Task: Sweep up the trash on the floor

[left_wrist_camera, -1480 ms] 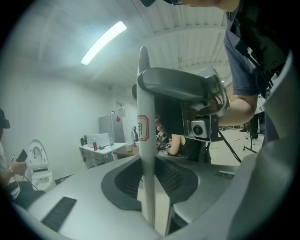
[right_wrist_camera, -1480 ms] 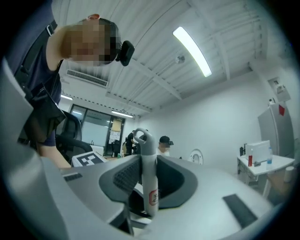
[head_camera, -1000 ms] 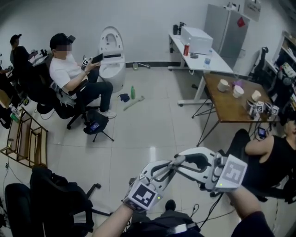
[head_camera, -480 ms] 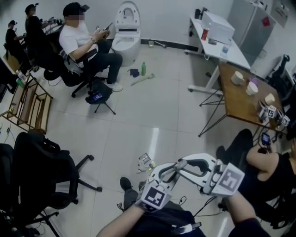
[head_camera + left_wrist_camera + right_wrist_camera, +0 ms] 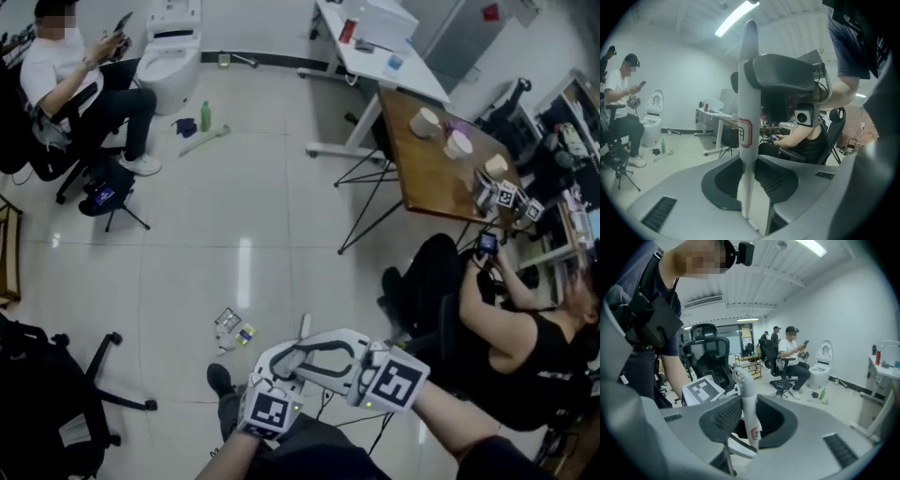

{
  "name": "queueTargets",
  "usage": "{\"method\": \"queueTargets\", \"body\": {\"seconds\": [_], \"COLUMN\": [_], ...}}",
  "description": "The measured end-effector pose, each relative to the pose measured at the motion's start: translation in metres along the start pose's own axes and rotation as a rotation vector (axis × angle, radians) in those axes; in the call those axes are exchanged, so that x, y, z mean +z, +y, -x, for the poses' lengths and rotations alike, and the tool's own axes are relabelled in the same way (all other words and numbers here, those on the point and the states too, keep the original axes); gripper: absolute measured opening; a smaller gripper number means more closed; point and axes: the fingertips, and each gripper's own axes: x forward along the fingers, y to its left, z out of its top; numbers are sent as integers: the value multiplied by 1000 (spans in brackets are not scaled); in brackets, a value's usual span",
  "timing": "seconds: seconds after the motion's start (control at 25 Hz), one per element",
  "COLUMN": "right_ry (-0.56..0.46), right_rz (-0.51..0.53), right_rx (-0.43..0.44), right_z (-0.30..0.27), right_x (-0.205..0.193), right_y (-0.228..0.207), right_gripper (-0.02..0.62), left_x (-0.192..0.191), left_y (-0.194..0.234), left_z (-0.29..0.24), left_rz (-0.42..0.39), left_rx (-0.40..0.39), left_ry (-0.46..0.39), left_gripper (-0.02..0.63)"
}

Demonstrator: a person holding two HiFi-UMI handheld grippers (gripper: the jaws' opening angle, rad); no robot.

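A few small pieces of trash [image 5: 232, 330] lie on the pale tiled floor, just up and left of my grippers in the head view. Both grippers sit close together at the bottom of that view, jaws facing each other. My left gripper [image 5: 298, 354] [image 5: 747, 183] is shut on an upright white handle [image 5: 746, 93] with a red mark. My right gripper [image 5: 349, 354] [image 5: 750, 427] is shut on a white handle with a hooked top [image 5: 749, 408]. A short white shaft [image 5: 305, 325] sticks out above the jaws. What the handles end in is hidden.
A black office chair [image 5: 47, 403] stands at the lower left. A seated person [image 5: 506, 319] is close on the right beside a wooden table [image 5: 441, 178]. Another person [image 5: 66, 66] sits far left near a toilet [image 5: 173, 52] and a green bottle [image 5: 205, 116].
The head view has tipped down towards the floor, bringing the trash into sight. Both grippers have dropped lower, still side by side with the handles in them.
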Motion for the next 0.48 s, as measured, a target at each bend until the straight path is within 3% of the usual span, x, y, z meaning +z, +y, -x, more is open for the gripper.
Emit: {"method": "queueTargets", "body": {"seconds": [0.16,0.28,0.48], "right_ry": [-36,-111,-111], "right_rz": [-30,-34,-25], "right_rx": [-53,-38,-11], "right_z": [-27,-43,-55], "right_x": [-8,-3,-3], "right_y": [-21,-37,-51], "right_gripper": [116,118,120], "left_x": [-14,-18,-20], "left_y": [26,48,68], "left_z": [-13,-16,-21], "left_rz": [11,-12,-49], "left_rx": [-17,-1,18], "left_ry": [-7,0,8], "left_gripper": [86,86,86]}}
